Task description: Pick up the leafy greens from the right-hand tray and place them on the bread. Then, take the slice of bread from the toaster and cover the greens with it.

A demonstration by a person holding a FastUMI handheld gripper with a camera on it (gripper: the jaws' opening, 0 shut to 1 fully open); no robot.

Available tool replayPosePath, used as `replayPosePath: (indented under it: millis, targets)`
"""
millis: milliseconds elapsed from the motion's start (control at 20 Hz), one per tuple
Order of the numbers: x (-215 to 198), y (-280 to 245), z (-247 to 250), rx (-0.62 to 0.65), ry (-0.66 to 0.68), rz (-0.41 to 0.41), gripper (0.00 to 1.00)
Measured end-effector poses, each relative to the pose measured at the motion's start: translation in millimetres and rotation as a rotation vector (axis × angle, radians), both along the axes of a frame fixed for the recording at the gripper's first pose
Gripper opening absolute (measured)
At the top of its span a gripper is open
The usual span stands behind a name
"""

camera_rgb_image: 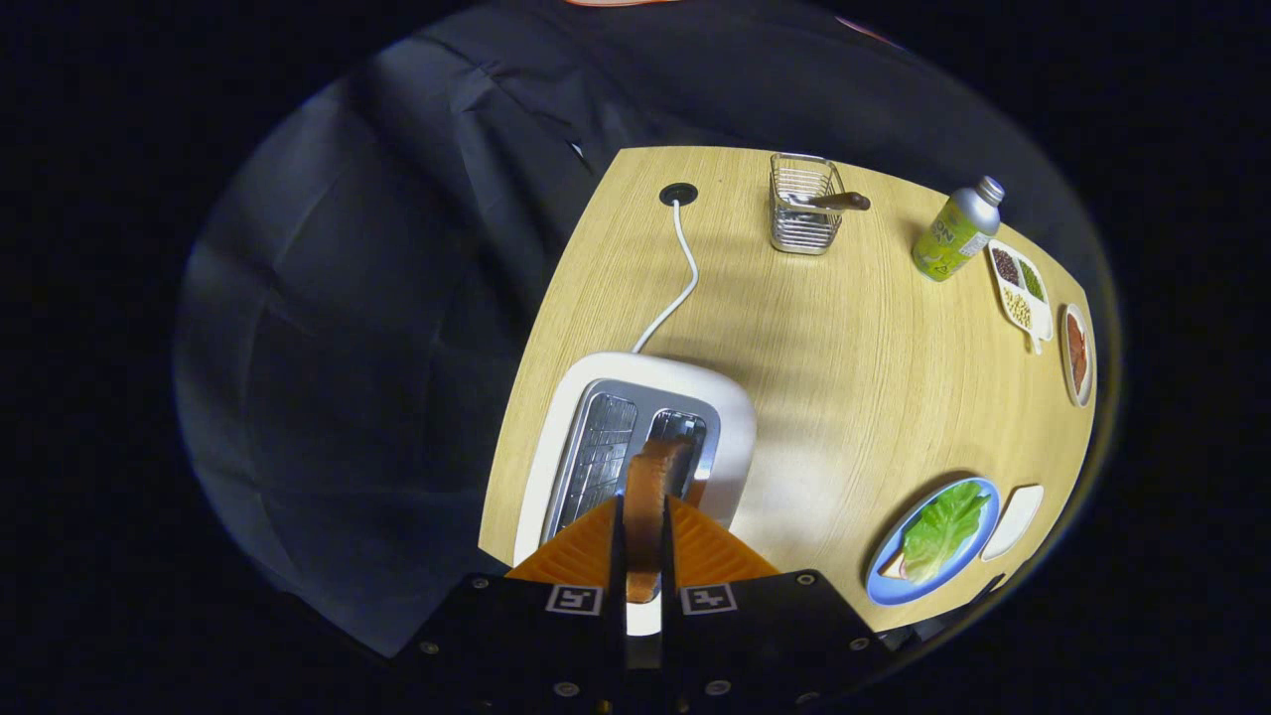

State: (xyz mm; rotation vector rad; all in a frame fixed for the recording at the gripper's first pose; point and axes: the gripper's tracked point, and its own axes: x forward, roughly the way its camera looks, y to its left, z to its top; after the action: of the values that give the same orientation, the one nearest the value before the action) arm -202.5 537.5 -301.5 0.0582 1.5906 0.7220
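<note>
Two orange fingers (596,551) sit at the bottom centre of my frame, pressed on either side of a bread slice (650,497), so my gripper (643,556) is closed on it. The slice stands on edge between them, its top above the right slot of the toaster (645,437). Its lower end is hidden behind the gripper body, and I cannot tell whether it is touching the slot.

The toaster is white with two metal slots; its near end is cut off by my fingers. A white cord (680,268) runs from behind it up to a dark hole (678,194) in the table (844,377), upper centre.

At lower right sits a blue plate (889,586) with the greens (943,526) lying on it. A pale corner of bread (894,568) peeks out under the leaf at its lower left; the rest is covered. Just right of the plate is a white tray (1015,518), partly cut off at the frame's rim.

Upper centre holds a wire basket (802,204) with a brown-handled tool (839,201) leaning out; its working end is hard to make out through the wires. To the right stands a green bottle (955,233) with a silver cap, tilted by the lens. Beyond it, at right, are a white divided dish (1023,293) with dark, green and pale fillings, and a small dish (1076,353) with something reddish I cannot identify.
</note>
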Motion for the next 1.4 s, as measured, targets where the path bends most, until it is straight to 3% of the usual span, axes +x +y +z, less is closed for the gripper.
replayPosePath:
  millis: [800, 1400]
  targets:
    - [45.2, -70.5, 72.6, 0.397, 0.016, -0.21, 0.12]
    - [61.2, -202.0, 31.4, 0.421, 0.025, -0.322, 0.12]
